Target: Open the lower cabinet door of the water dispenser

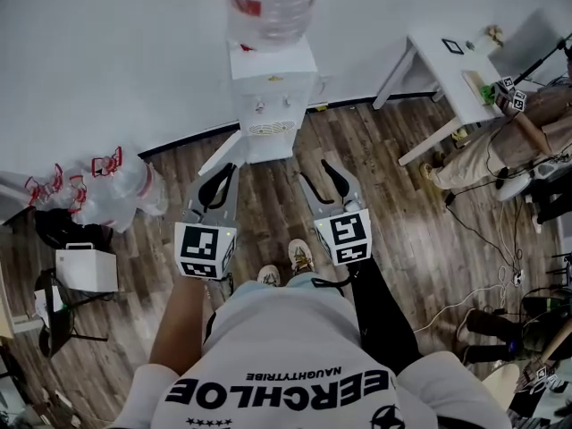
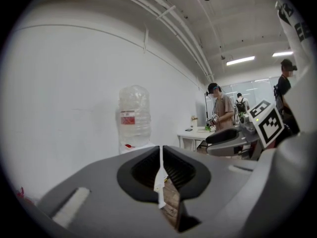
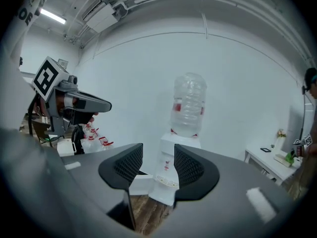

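- My left gripper (image 2: 160, 175) is closed on nothing, its pads pressed together with only a sliver of light between them.
- My right gripper (image 3: 157, 165) is open and empty. Its gap frames the lower front of the water dispenser (image 3: 168, 175).
- In the head view I hold both grippers side by side, left (image 1: 225, 172) and right (image 1: 315, 172), short of the water dispenser (image 1: 268, 88) and touching nothing.
- The dispenser stands against the wall straight ahead of me, with the bottle (image 1: 268, 3) on top.
- A white panel (image 1: 219, 156) angles out from the dispenser's foot towards its left. I take it for the lower door (image 3: 141, 183), partly swung out, but I cannot be sure.
- To do this well I would use the open right gripper:
  - bring it low and square to the dispenser;
  - close it on the door's free edge, not its face;
  - pull along the hinge's arc, slowly, so the dispenser and its heavy bottle do not rock.
- The closed left gripper can stay clear on the dispenser's left, outside the door's swing.
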`<state>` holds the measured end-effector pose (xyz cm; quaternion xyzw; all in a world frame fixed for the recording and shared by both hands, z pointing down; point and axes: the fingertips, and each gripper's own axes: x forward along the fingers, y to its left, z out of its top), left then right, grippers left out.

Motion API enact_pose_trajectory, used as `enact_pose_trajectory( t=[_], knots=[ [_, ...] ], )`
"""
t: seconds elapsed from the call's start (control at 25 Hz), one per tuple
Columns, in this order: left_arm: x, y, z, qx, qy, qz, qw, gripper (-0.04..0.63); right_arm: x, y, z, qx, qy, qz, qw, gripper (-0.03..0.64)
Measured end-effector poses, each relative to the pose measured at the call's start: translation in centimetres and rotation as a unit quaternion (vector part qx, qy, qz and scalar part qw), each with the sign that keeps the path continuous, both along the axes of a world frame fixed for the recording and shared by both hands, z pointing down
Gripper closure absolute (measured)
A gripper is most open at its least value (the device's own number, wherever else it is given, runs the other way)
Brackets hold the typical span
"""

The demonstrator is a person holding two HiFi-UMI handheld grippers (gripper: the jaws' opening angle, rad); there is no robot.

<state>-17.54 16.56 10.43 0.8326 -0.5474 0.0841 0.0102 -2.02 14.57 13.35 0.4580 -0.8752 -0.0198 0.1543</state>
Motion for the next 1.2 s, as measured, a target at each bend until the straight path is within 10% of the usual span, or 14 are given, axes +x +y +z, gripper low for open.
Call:
enact_pose_trajectory(
  t=[0.96, 1.0, 1.04, 1.2],
  knots=[
    [-0.2, 0.4, -1.0, 0.014, 0.01, -0.005, 0.9998, 0.538, -1.0, 1.0, -1.6, 0.017, -0.007, -0.006, 1.0, 0.422],
    [-0.1, 0.4, -1.0, 0.013, 0.011, -0.005, 0.9998, 0.538, -1.3, 1.4, -1.8, 0.005, -0.02, -0.024, 1.0, 0.452],
    [-0.1, 0.4, -0.9, 0.012, 0.011, -0.005, 0.9998, 0.538, -1.6, 2.0, -2.2, -0.007, -0.042, -0.046, 0.998, 0.617],
    [0.2, 0.2, -0.9, 0.013, 0.013, -0.004, 0.9998, 0.538, -1.5, 2.3, -3.4, 0.014, -0.056, -0.052, 0.997, 0.617]
  ],
)
